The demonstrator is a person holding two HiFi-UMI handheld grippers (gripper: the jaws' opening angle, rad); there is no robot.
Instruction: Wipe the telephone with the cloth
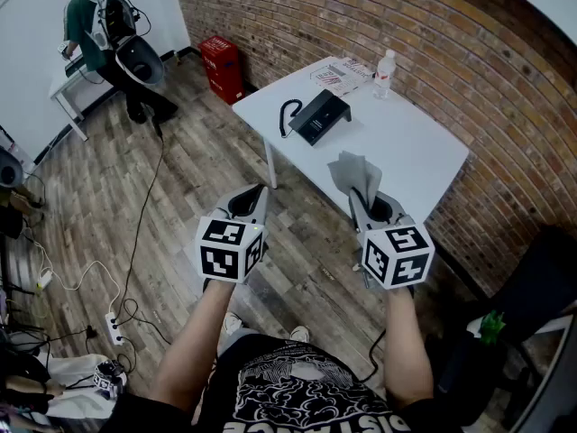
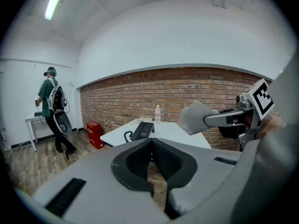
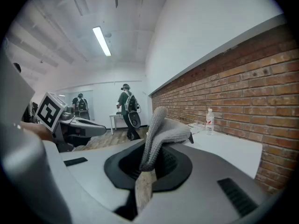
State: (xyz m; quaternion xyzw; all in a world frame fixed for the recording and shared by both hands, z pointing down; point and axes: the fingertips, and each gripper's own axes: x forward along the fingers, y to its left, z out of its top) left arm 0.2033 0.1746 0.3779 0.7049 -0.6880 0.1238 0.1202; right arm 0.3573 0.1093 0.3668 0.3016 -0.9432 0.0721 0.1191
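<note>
Jaws of our right gripper (image 1: 371, 207) pinch the limp cloth (image 1: 353, 174); left gripper (image 1: 247, 202) closed, empty; light telephone (image 1: 317, 115), twelve o'clock, may slide.

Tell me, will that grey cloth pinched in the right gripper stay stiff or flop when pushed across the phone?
Probably floppy: the cloth droops and folds over above the right gripper. Its knitted look suggests it is light and grippy, so it may bunch up against the telephone.
</note>
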